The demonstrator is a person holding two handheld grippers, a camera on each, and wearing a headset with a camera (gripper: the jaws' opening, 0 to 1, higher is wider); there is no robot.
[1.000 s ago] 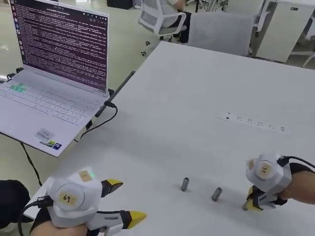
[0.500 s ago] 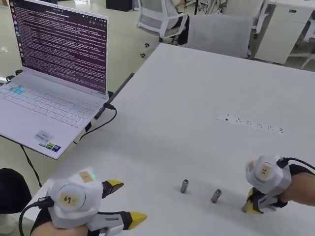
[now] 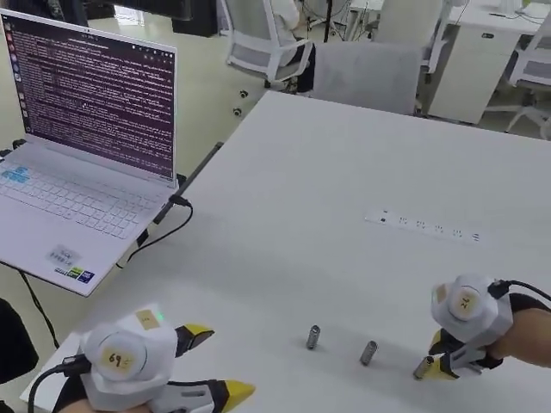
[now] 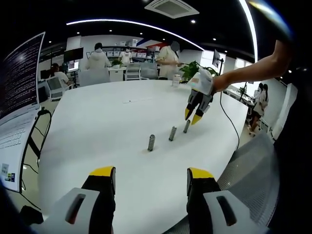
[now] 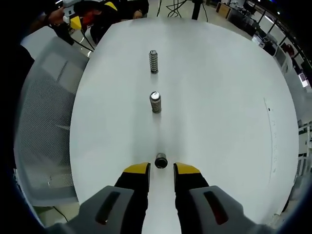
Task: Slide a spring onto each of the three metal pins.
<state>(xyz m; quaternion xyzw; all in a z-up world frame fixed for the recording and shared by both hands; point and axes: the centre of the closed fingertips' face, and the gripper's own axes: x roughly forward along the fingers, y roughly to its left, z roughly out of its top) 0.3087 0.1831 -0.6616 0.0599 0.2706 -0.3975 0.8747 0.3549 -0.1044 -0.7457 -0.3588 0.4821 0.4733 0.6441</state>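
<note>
As the right gripper [image 5: 162,168] sits at the 3rd pin [image 5: 161,160], this looks like the last of the three. The pins stand in a row along the near edge of the table [image 3: 344,172], toward its near-right corner. Far pin [image 5: 154,61] and mid pin [image 5: 155,102] both show coils round them in the right gripper view, so I'd call those two done. The 3rd pin is seen nearly end-on, just ahead of the fingertips and in line w/ the gap, so I can't tell if its spring is fully down. Right gripper jaws are apart, narrow gap, not touching the pin afaict. Left gripper [image 3: 217,361] hovers by the near-left corner, jaws wide apart, nothing in them, well apart from the row. Next move imo: confirm the 3rd spring is seated, then back the right gripper straight off. The pins stand free, so a sideways knock prob tips one.
</note>
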